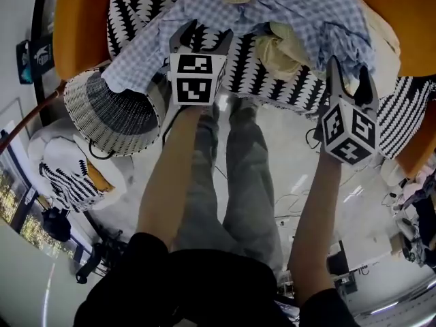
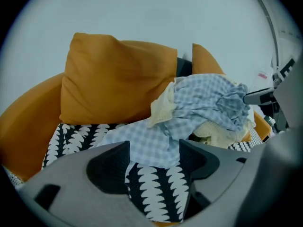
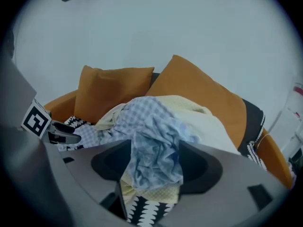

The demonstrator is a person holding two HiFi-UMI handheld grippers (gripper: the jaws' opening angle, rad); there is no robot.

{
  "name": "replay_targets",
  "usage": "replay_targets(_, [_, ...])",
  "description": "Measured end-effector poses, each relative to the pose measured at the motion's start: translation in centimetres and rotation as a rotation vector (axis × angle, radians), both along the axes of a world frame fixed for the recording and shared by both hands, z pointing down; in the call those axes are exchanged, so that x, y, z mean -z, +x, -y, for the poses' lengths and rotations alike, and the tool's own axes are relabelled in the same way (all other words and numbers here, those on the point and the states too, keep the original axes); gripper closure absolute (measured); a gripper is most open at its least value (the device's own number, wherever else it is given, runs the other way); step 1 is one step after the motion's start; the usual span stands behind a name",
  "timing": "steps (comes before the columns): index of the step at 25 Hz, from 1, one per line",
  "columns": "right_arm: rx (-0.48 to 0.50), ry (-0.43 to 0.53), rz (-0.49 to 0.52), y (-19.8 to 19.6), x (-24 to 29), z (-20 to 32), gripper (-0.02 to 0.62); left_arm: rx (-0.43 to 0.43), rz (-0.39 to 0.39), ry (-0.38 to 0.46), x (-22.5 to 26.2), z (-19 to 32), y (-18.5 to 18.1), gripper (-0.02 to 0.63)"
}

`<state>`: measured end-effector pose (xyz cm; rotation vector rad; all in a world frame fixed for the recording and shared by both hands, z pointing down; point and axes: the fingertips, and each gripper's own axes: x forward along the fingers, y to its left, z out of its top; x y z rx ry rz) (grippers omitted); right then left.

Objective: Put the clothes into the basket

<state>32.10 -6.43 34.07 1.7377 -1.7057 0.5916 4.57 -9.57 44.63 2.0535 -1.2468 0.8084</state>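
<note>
Both sets of jaws are held wide open and empty over the sofa seat [image 1: 248,70], the left gripper [image 1: 203,36] above the spread tail of the blue checked shirt [image 1: 306,9] near the front edge, the right gripper [image 1: 351,70] at its crumpled bunch, while the wicker basket [image 1: 112,114] is seen tipped by the seat's left front corner.

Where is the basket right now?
In the head view the wicker basket is at the left, beside the sofa's orange arm, just left of the left gripper, next to the hanging edge of the blue checked shirt.
</note>
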Motion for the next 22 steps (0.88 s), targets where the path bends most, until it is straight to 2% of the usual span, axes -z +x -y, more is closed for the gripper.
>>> replay_targets(2, [0.005, 0.001, -0.048, 0.5, -0.3, 0.4, 0.318, -0.014, 0.038, -0.018, -1.1, 0.6, -0.1, 0.295])
replay_targets(5, [0.022, -0.014, -0.063, 0.6, -1.5, 1.3, 0.313, -0.038, 0.076, -0.039, -3.0, 1.8, -0.2, 0.282])
replay_targets(10, [0.048, -0.041, -0.070, 0.5, -3.7, 3.6, 0.311, -0.099, 0.095, -0.095, -6.9, 3.9, 1.5, 0.281])
replay_targets(13, [0.063, -0.058, -0.081, 0.4, -4.7, 4.4, 0.311, -0.108, 0.095, -0.134, -9.1, 4.2, 2.6, 0.281])
replay_targets(19, [0.073, -0.089, -0.125, 0.0, -6.8, 4.7, 0.323, -0.134, 0.140, -0.124, -10.1, 4.6, 2.1, 0.285])
replay_targets(20, [0.077, -0.093, -0.129, -0.1, -6.9, 4.8, 0.338, -0.142, 0.143, -0.126, -9.8, 4.6, 2.0, 0.328])
replay_targets(21, [0.078, -0.097, -0.130, 0.0, -6.9, 4.7, 0.369, -0.150, 0.139, -0.132, -9.5, 4.5, 2.0, 0.481])
replay_targets(22, [0.077, -0.099, -0.128, 0.1, -6.8, 4.6, 0.400, -0.153, 0.122, -0.143, -9.3, 4.2, 2.3, 0.576])
